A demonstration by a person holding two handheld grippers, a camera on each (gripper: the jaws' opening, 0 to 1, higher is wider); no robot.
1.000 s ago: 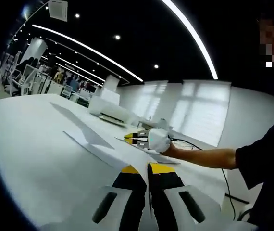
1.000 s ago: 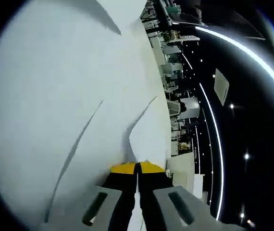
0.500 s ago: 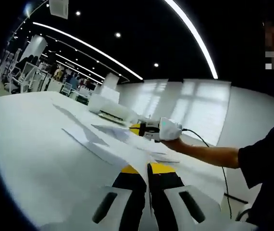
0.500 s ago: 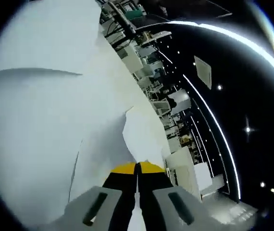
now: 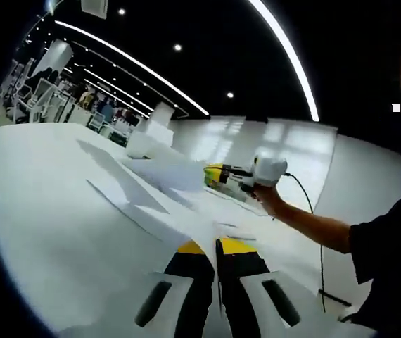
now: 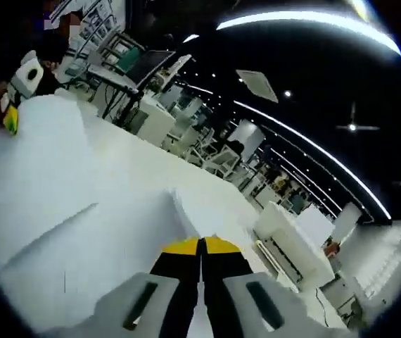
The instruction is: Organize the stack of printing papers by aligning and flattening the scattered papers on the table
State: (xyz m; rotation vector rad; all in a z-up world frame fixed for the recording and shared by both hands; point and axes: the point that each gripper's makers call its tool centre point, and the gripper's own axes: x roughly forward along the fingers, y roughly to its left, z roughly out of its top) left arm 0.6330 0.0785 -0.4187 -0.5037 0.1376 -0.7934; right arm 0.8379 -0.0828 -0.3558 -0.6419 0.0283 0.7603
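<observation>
The left gripper view sits low over the table [image 5: 53, 211], looking across the papers [image 5: 151, 204] toward the right gripper [image 5: 218, 176]. The right gripper view (rolled sideways) faces back along the same table [image 6: 60, 204] toward the left gripper [image 6: 9, 118].

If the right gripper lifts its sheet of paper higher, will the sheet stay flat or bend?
It will probably bend: the sheet held by the right gripper already looks curved. It seems light, lifted by one edge. It may slide easily over the smooth table.
</observation>
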